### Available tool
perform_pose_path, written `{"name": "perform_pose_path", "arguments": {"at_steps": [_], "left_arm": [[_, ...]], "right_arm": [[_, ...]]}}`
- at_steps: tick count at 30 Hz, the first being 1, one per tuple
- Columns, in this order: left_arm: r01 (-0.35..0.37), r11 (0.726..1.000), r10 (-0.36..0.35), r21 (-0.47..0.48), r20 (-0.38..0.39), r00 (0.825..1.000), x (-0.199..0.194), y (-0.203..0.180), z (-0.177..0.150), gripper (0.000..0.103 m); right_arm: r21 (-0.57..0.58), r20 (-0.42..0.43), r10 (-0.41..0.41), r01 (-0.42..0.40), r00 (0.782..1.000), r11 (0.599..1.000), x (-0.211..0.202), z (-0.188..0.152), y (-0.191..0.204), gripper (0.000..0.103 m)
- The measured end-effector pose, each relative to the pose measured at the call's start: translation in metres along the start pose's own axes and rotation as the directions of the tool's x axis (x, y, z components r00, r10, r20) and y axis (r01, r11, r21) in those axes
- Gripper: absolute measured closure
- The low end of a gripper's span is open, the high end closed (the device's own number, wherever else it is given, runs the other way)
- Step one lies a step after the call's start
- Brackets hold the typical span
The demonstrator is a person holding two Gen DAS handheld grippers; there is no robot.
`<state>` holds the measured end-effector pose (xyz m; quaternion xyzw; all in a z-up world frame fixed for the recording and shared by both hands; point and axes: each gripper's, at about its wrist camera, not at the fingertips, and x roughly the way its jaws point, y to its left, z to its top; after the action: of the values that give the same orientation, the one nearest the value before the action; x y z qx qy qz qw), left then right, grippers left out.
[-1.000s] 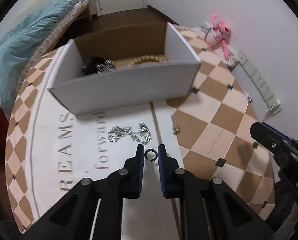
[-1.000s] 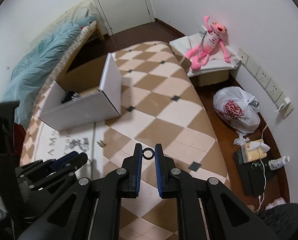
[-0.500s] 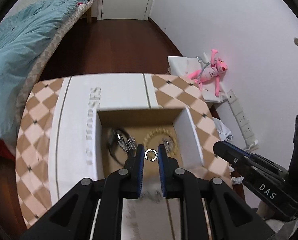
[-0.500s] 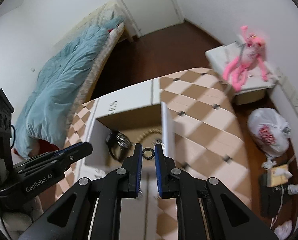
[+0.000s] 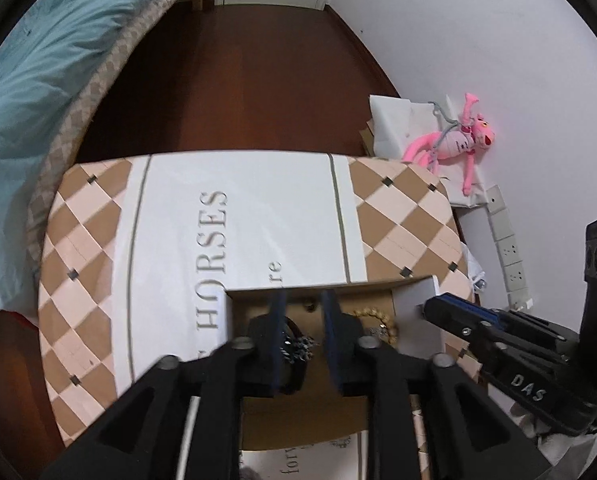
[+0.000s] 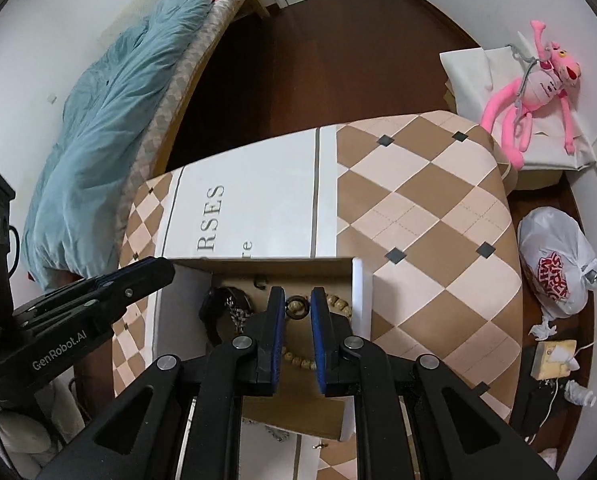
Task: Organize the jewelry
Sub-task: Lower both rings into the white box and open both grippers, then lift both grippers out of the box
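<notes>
A white cardboard box [image 6: 361, 300] with a brown inside stands on the checkered table. It holds a black watch with a metal chain [image 6: 226, 312], a beaded bracelet [image 6: 338, 303] and a small open ring [image 6: 261, 283]. My left gripper [image 5: 301, 312] hangs over the box, open and empty, above the chain [image 5: 298, 346] and beside the beads [image 5: 372, 314]. My right gripper [image 6: 297, 306] is over the box, shut on a small dark ring [image 6: 297, 305]. Each gripper shows in the other's view.
The table [image 6: 438, 200] has a white printed runner [image 5: 234, 232]. A bed with a blue duvet [image 6: 110, 128] lies to the left. A pink plush toy [image 6: 534, 84] and a white plastic bag [image 6: 558, 264] are on the right by the wall.
Both grippers rose from the table and moved over the box. The left gripper opened and its small open ring now lies in the box. The right still holds its ring.
</notes>
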<state>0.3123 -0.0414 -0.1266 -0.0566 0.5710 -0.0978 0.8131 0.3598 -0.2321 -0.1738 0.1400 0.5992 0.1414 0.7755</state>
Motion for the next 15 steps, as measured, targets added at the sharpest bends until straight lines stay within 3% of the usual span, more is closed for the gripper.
{"name": "perform_pose_path", "arguments": {"at_steps": [2, 3, 7, 8, 10, 12, 15], "left_arm": [[-0.023, 1.0, 0.023, -0.002, 0.025, 0.999, -0.006, 0.003, 0.002, 0.033], [-0.025, 1.0, 0.025, -0.007, 0.032, 0.999, -0.008, 0.005, 0.002, 0.028], [-0.072, 0.997, 0.073, -0.024, 0.056, 0.996, -0.016, 0.014, -0.002, 0.027], [-0.092, 0.995, 0.094, -0.022, 0.061, 0.994, -0.016, 0.016, -0.006, 0.02], [-0.128, 0.992, 0.129, -0.019, 0.069, 0.989, -0.016, 0.019, -0.014, 0.006], [-0.155, 0.988, 0.157, -0.024, 0.078, 0.985, -0.014, 0.022, -0.025, 0.006], [-0.194, 0.98, 0.196, -0.031, 0.083, 0.977, -0.008, 0.024, -0.042, 0.005]], "right_arm": [[-0.004, 0.014, 0.001, -0.001, 1.0, 1.0, -0.006, 0.001, 0.001, 0.075], [-0.005, 0.017, -0.003, 0.003, 1.0, 1.0, -0.007, 0.001, 0.001, 0.071], [-0.031, 0.043, -0.07, 0.072, 0.997, 0.997, -0.014, -0.002, 0.003, 0.069], [-0.034, 0.047, -0.092, 0.094, 0.995, 0.995, -0.015, -0.005, 0.003, 0.066], [-0.044, 0.052, -0.137, 0.14, 0.989, 0.989, -0.016, -0.011, 0.003, 0.053], [-0.064, 0.052, -0.208, 0.211, 0.977, 0.975, -0.014, -0.019, 0.004, 0.03], [-0.104, 0.065, -0.32, 0.325, 0.945, 0.94, -0.01, -0.035, 0.008, 0.016]]}}
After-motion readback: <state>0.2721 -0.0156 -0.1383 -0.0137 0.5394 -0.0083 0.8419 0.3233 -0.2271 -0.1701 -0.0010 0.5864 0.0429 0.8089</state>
